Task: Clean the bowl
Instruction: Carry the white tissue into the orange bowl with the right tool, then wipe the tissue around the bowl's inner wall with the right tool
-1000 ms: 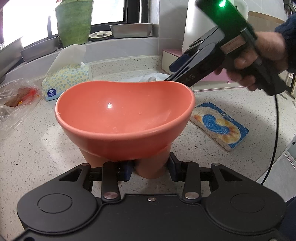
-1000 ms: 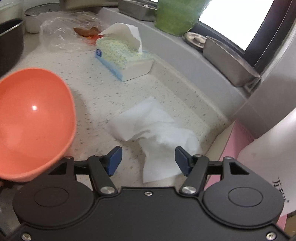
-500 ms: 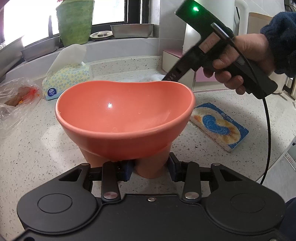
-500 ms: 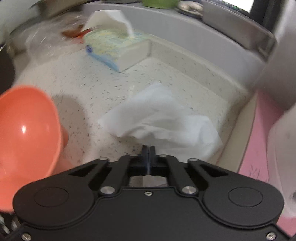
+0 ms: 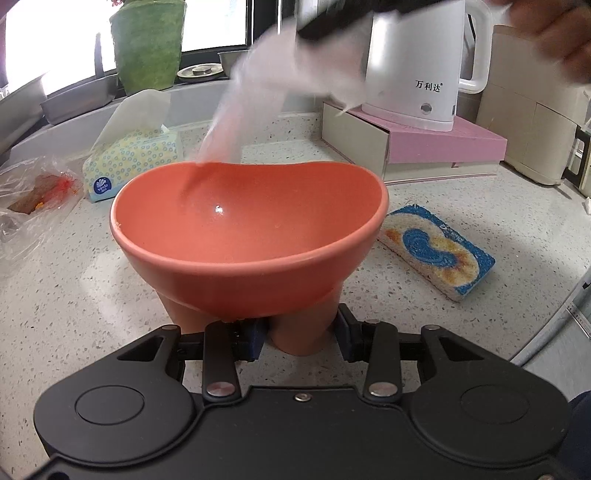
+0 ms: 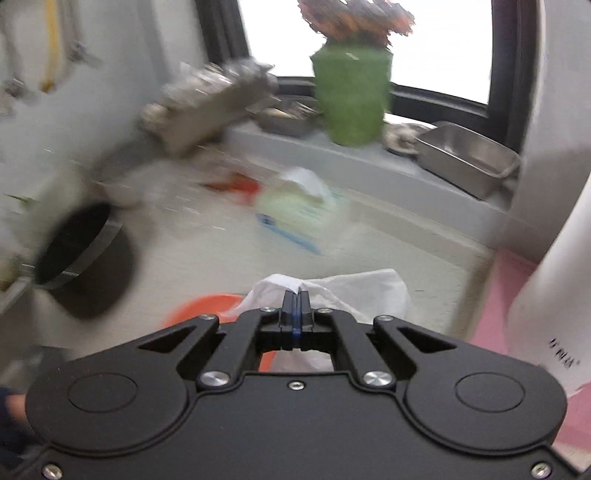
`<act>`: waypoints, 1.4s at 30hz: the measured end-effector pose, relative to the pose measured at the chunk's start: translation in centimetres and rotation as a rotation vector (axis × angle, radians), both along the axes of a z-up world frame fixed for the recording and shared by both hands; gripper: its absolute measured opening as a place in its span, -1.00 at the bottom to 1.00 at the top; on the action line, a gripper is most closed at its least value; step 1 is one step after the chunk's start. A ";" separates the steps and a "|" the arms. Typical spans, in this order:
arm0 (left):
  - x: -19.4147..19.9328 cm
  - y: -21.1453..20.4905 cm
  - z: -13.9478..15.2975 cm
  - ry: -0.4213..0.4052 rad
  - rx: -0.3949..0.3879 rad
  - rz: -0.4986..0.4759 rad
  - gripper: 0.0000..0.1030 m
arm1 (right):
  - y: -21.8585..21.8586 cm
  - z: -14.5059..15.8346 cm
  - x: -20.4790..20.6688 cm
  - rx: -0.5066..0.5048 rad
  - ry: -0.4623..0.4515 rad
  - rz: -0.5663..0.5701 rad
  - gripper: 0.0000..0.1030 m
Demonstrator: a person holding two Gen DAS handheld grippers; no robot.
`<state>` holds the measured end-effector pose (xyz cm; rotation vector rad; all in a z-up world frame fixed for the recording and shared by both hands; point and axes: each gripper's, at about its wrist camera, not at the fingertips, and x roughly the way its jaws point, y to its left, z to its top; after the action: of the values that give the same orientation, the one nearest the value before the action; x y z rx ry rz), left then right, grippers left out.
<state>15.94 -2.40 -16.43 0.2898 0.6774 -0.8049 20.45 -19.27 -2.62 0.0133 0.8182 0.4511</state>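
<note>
A coral-orange bowl (image 5: 251, 229) stands on the speckled counter. My left gripper (image 5: 300, 334) is shut on the bowl's foot and steadies it. My right gripper (image 6: 295, 295) is shut on a white tissue (image 6: 354, 288) and holds it in the air; part of the bowl (image 6: 207, 308) shows below it. In the left wrist view the right gripper (image 5: 332, 18) is blurred at the top, above the bowl's far side. The tissue (image 5: 258, 96) hangs from it, and its lower tip reaches the bowl's far rim.
A tissue box (image 5: 129, 162) and a plastic bag (image 5: 33, 192) lie at the left. A blue-and-yellow sponge (image 5: 439, 251) lies right of the bowl. A white kettle (image 5: 417, 66) stands on a pink box (image 5: 436, 144). A black pot (image 6: 85, 258) is at the far left.
My right gripper closed on the tissue on the counter, lifted it and swung it up over the bowl. The left gripper and bowl have not moved.
</note>
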 end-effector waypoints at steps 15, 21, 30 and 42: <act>0.1 -0.2 0.1 -0.001 -0.002 0.000 -0.26 | 5.0 -3.2 -1.3 -0.140 0.239 0.081 -0.31; 0.1 -0.2 0.1 0.000 -0.003 0.000 -0.26 | 3.6 0.0 -2.4 -0.116 0.205 0.150 0.33; 0.0 -0.1 0.1 -0.002 0.000 -0.002 -0.26 | 4.1 -1.5 2.5 0.101 0.236 0.035 0.48; 0.0 -0.2 0.1 0.000 -0.002 -0.004 -0.26 | 6.7 -4.5 2.1 -0.260 0.143 0.050 -0.95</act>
<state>15.97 -2.57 -16.37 0.2894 0.6756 -0.8093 22.56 -12.62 -7.08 -0.2184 1.0153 0.3907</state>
